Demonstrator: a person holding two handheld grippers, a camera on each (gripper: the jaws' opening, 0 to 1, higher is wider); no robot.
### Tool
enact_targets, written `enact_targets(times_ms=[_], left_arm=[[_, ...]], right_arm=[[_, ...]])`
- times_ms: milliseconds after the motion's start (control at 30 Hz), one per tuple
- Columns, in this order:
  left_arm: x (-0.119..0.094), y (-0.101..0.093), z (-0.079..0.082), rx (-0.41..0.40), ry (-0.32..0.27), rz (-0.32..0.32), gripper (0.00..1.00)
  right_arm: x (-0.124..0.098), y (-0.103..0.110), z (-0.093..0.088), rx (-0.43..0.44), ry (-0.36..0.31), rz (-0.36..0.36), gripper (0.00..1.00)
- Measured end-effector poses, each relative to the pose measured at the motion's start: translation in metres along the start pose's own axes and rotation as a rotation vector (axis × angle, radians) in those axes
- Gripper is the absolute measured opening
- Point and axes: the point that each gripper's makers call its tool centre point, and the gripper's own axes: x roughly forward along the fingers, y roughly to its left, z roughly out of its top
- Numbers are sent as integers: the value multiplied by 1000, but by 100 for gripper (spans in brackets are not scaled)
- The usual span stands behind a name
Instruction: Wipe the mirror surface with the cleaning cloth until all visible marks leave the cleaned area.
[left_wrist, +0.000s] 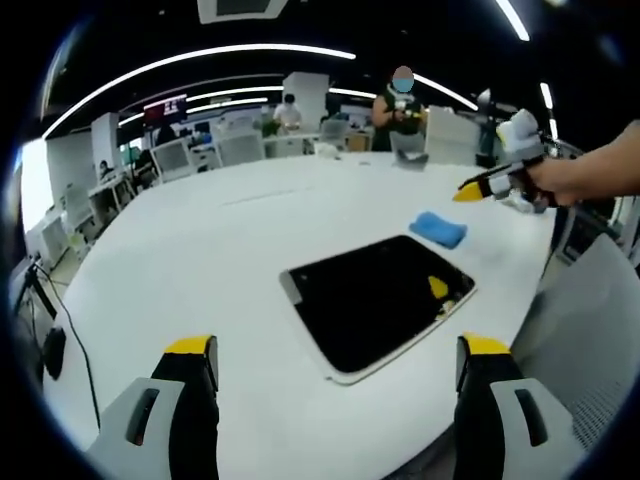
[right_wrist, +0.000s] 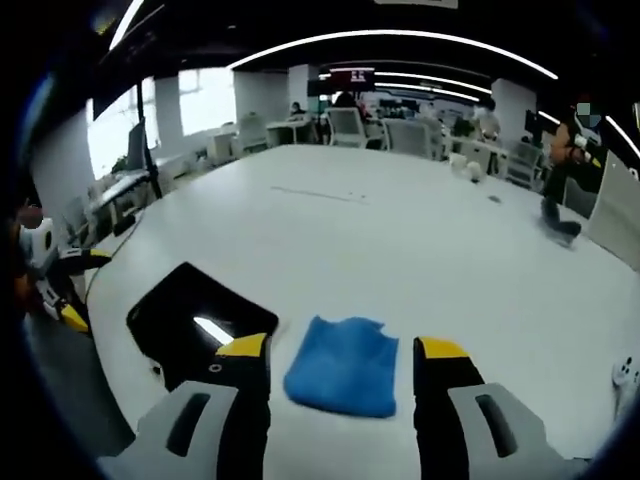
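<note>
Left gripper view: mirror (left_wrist: 375, 300) lies flat on the white table (left_wrist: 200, 270), dark glass, pale rim, a small yellow reflection near its right edge. Blue cleaning cloth (left_wrist: 438, 228) sits on the table just beyond the mirror's far corner, apart from it. Left gripper (left_wrist: 335, 365) hovers short of the mirror's near edge, jaws spread wide, nothing between them. Right gripper (left_wrist: 478, 187) comes in from the right, held by a hand (left_wrist: 575, 178), near the cloth; can't tell contact from here.

Right gripper view: cloth (right_wrist: 343, 366) lies folded and flat, centred between the right gripper's (right_wrist: 340, 370) yellow-tipped jaws, which are apart and not clamped on it. Mirror (right_wrist: 195, 318) is just left of the cloth, reflecting a ceiling light. Left gripper (right_wrist: 60, 285) shows at the far left edge. Desks, chairs and people stand in the background.
</note>
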Motion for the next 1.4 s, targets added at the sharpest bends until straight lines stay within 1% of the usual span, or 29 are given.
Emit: enact_targets(times_ms=[33,100,133,200,300,367,400,467,500,533,567,600,733,800,833,867,933,967,1000,1067,1267,1367,1400], left_arm=[[0,0,-1,1,4,-2,99],[0,-1,-3,-3,13,-2,99],[-1,0,-3,-6,16,-1,95],[-1,0,-4,-11,21,-4,95],[0,-1,-2,11,17,-6,96],[1,-1,-5,10,25,-9,96],[1,0,-5,-1,25,-6,96],[1,1,-6,-13,26,-5,97],[1,1,-7,-12,29,-5,97],[1,0,-6,-9,26,-10,97],[2,0,-6,-8,24,-11,97],[2,-1,-4,-4,17,-16,97],[3,1,-4,-24,11,-12,99],[3,3,-6,-39,17,-7,99],[3,3,-6,-40,18,-6,99],[3,3,-6,-39,18,-7,99],[4,1,-6,-37,19,-13,99],[5,1,-7,-33,23,-13,99],[5,1,-7,-32,23,-14,99],[5,-1,-7,-30,25,-20,99],[5,-2,-6,-30,26,-20,99],[5,-2,-6,-27,27,-19,99],[5,-2,-6,-27,25,-19,99]], right_arm=[[4,0,-2,2,2,-1,54],[14,-7,-10,35,25,-36,50],[15,-5,-11,27,29,-30,48],[21,-4,-17,61,47,-31,48],[29,-4,-21,55,65,-35,46],[34,-4,-27,49,93,-39,44],[38,-6,-30,56,101,-38,42],[42,-10,-34,81,127,-48,33],[43,-11,-33,80,122,-48,30],[46,-12,-33,89,117,-53,31],[49,-13,-32,92,118,-55,36],[51,-12,-31,96,119,-51,36],[56,-8,-35,93,149,-48,28],[60,-6,-40,93,166,-49,22],[60,-8,-39,58,151,-64,21],[60,-7,-39,13,150,-58,20],[60,-5,-38,31,162,-59,18],[61,-5,-37,23,179,-56,12],[60,-6,-38,30,200,-60,9],[62,-9,-38,54,237,-78,8],[61,-9,-39,91,257,-79,7],[56,-5,-40,161,266,-78,7],[56,-5,-40,162,269,-76,7]])
